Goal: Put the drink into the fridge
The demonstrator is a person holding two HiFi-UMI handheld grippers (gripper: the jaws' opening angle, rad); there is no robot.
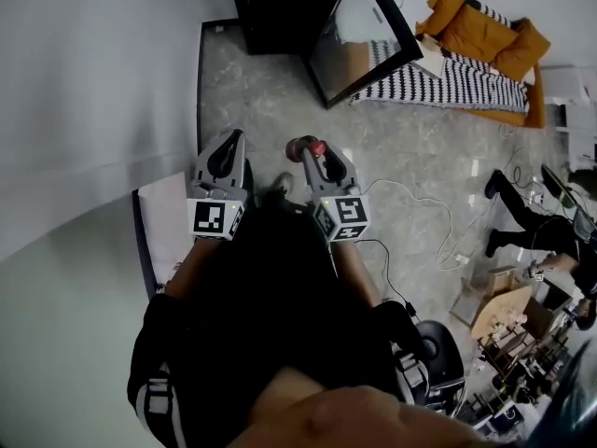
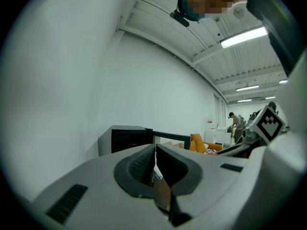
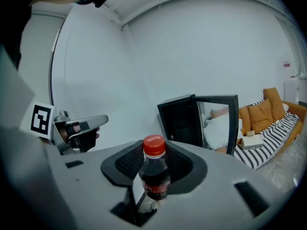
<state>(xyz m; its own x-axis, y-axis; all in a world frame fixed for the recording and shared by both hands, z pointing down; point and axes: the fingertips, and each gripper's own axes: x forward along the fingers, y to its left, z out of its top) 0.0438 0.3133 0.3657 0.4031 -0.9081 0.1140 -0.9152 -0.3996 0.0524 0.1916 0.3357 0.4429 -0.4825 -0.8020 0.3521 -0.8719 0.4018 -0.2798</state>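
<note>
Now: we carry the drink (image 3: pixel 154 176) toward the fridge (image 3: pixel 184 121), well apart from it.
Right gripper (image 1: pixel 311 152): jaws fairly wide, clamped on the drink, cap up.
Left gripper (image 2: pixel 154 164): jaws together, empty.
Fridge: by the wall (image 1: pixel 93 82), door (image 3: pixel 218 123) open.
Advice: we should keep the drink upright and pass clear of the door.

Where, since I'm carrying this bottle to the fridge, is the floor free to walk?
Bare floor runs between the wall and the open fridge door, right up to the fridge. Crowded on the right: cables, then the striped mattress.
</note>
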